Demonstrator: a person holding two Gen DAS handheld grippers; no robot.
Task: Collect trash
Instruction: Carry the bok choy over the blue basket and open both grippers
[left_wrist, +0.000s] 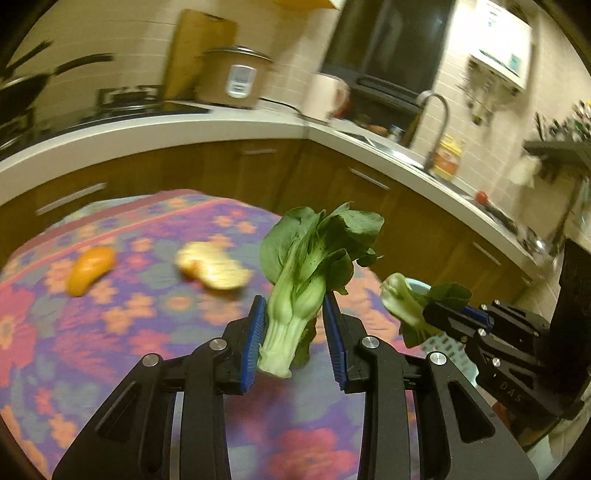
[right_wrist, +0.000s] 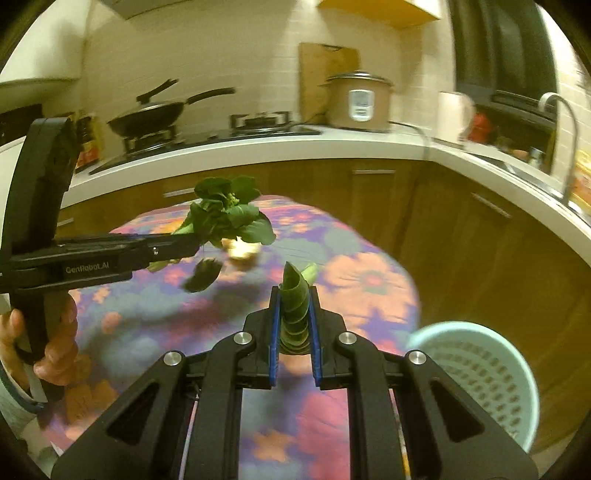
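My left gripper (left_wrist: 295, 314) is shut on a bok choy (left_wrist: 310, 258), held upright by its pale stem above the flowered tablecloth (left_wrist: 110, 332). My right gripper (right_wrist: 293, 306) is shut on a second bok choy piece (right_wrist: 295, 295); it also shows in the left wrist view (left_wrist: 402, 299), above the pale green perforated basket (right_wrist: 480, 369). An orange peel (left_wrist: 90, 269) and a yellowish peel (left_wrist: 214, 269) lie on the cloth. The left gripper with its bok choy (right_wrist: 229, 218) shows at the left of the right wrist view.
A white L-shaped kitchen counter (left_wrist: 184, 125) with wooden cabinets runs behind the table. On it stand a rice cooker (left_wrist: 236, 77), a stove with a frying pan (right_wrist: 147, 114), a white kettle (left_wrist: 327, 96) and a sink faucet (left_wrist: 439, 122).
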